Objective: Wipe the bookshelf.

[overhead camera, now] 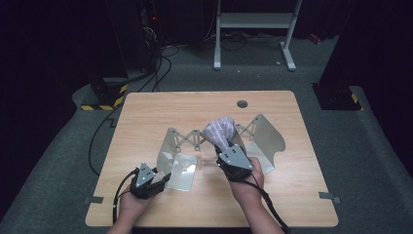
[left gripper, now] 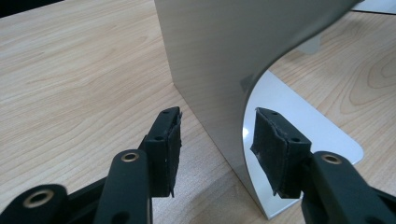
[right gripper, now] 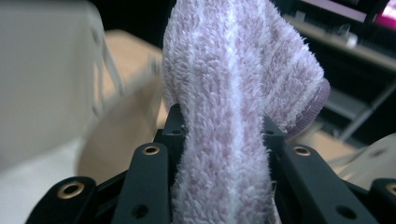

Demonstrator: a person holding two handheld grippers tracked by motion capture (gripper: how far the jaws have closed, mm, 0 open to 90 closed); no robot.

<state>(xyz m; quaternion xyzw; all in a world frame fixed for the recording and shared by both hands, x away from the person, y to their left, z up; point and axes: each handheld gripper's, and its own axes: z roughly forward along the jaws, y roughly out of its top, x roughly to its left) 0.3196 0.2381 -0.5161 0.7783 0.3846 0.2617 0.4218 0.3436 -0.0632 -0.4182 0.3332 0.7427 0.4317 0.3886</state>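
One wooden table carries one metal rack, a folding thing with two curved end panels joined by a scissor lattice; the left panel sits by the left hand, the right panel by the right. One towel, pale lilac terry, is up off the table, bunched over the middle of the rack between the two panels. The right gripper has it: in the right gripper view the cloth runs lengthwise up between the jaws, which are closed on its gathered neck, and it blooms out beyond the tips, so its long axis lies along the gripper and points away from the person, up and forward. The right hand is therefore the one on the towel, and the lattice lies just beyond and below the cloth, which looks like the place where it is to be hung or laid. The left gripper rests low at the near left corner of the rack. In its own view the jaws stand fairly wide, one to each side of the left panel's upright edge, and neither pad presses on the metal, so it holds nothing; it seems placed to steady the rack. Two grippers, two hands, one towel, one rack.
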